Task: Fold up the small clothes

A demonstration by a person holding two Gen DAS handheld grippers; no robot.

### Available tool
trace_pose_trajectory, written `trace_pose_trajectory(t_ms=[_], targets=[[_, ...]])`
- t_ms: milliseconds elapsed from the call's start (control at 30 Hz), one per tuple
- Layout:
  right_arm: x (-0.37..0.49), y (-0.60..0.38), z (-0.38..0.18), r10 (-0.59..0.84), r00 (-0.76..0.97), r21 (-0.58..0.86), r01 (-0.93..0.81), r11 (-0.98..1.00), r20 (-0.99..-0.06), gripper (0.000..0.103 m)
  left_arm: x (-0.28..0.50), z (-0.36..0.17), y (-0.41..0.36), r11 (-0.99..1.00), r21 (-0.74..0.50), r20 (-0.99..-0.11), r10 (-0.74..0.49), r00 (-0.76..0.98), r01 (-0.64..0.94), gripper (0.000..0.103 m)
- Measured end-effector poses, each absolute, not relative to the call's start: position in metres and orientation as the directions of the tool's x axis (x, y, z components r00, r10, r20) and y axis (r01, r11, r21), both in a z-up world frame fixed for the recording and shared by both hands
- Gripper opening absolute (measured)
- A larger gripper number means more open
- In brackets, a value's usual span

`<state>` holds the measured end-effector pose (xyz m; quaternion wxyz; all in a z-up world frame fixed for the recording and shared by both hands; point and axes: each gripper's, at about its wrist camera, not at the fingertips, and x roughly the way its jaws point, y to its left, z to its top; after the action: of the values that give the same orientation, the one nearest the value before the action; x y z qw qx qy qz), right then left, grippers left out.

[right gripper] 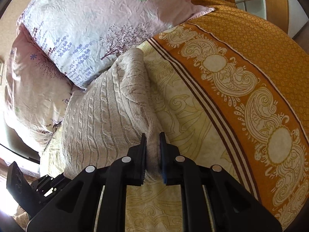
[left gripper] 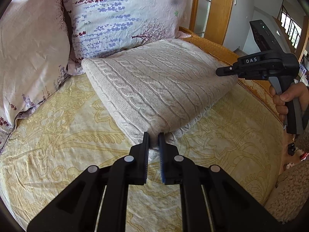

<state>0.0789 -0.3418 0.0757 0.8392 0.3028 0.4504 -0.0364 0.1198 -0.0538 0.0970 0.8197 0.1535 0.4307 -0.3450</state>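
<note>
Cream cable-knit wool fills the middle: the sweater (left gripper: pixel 154 85) lies folded into a thick block on the yellow patterned bedsheet (left gripper: pixel 58 135), its far edge touching the flowered pillow (left gripper: pixel 119 13) behind it. The left gripper (left gripper: pixel 154 138) bites the sweater's near corner, both fingers pressed onto a pinch of knit. Over at the sweater's right-hand corner, the right gripper (right gripper: pixel 153 141) clamps a thick fold of wool between its fingers (right gripper: pixel 143 145), and that corner rides up in a ridge. From the left camera its black body (left gripper: pixel 260 65) sits at the sweater's edge, held by the right hand (left gripper: pixel 285 100). An orange border (right gripper: pixel 241 77) runs beyond the sweater's right side.
</note>
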Motion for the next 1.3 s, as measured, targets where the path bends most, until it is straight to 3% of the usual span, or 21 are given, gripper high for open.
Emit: trace_pose_trajectory(t_ms=[167, 233, 267, 300, 400, 467, 533, 633, 767, 900, 1133, 1300], targets=[[0.082, -0.342, 0.072, 0.226, 0.580, 0.478, 0.328, 0.815, -0.783, 0.012, 0.120, 0.094, -0.054, 0.717, -0.055, -0.817, -0.432, 0.381, 0.695, 0.012], [0.081, -0.346, 0.071, 0.244, 0.572, 0.496, 0.336, 0.801, -0.783, 0.019, 0.121, 0.095, -0.053, 0.717, -0.060, -0.817, -0.435, 0.379, 0.694, 0.014], [0.080, -0.348, 0.070, 0.248, 0.566, 0.499, 0.346, 0.795, -0.787, 0.030, 0.121, 0.096, -0.052, 0.719, -0.064, -0.815, -0.438, 0.379, 0.692, 0.016], [0.078, -0.350, 0.069, 0.249, 0.563, 0.502, 0.354, 0.789, -0.788, 0.039, 0.121, 0.097, -0.051, 0.720, -0.067, -0.816, -0.438, 0.378, 0.691, 0.021], [0.072, -0.358, 0.071, 0.263, 0.589, 0.543, 0.367, 0.755, -0.764, 0.046, 0.122, 0.106, -0.043, 0.726, -0.100, -0.812, -0.455, 0.367, 0.680, 0.045], [0.072, -0.366, 0.077, 0.256, 0.617, 0.563, 0.373, 0.738, -0.744, 0.052, 0.126, 0.121, -0.033, 0.732, -0.153, -0.786, -0.497, 0.367, 0.664, 0.069], [0.079, -0.376, 0.080, 0.255, 0.641, 0.583, 0.370, 0.724, -0.724, 0.056, 0.135, 0.138, -0.025, 0.738, -0.213, -0.750, -0.543, 0.377, 0.641, 0.078], [0.096, -0.381, 0.075, 0.286, 0.652, 0.618, 0.359, 0.699, -0.702, 0.057, 0.161, 0.154, -0.033, 0.761, -0.232, -0.718, -0.554, 0.420, 0.606, 0.081], [0.133, -0.374, 0.073, 0.296, 0.618, 0.592, 0.352, 0.725, -0.729, 0.057, 0.198, 0.149, -0.070, 0.786, -0.198, -0.766, -0.496, 0.408, 0.585, 0.081], [0.149, -0.372, 0.064, 0.332, 0.571, 0.587, 0.346, 0.732, -0.751, 0.075, 0.228, 0.129, -0.081, 0.851, -0.178, -0.846, -0.389, 0.365, 0.494, 0.087], [0.156, -0.374, 0.040, 0.450, 0.513, 0.655, 0.340, 0.675, -0.731, 0.076, 0.257, 0.104, -0.076, 0.893, -0.195, -0.904, -0.324, 0.278, 0.406, 0.094], [0.160, -0.369, 0.034, 0.493, 0.494, 0.673, 0.306, 0.673, -0.717, 0.077, 0.266, 0.090, -0.081, 0.889, -0.234, -0.911, -0.342, 0.230, 0.394, 0.094]])
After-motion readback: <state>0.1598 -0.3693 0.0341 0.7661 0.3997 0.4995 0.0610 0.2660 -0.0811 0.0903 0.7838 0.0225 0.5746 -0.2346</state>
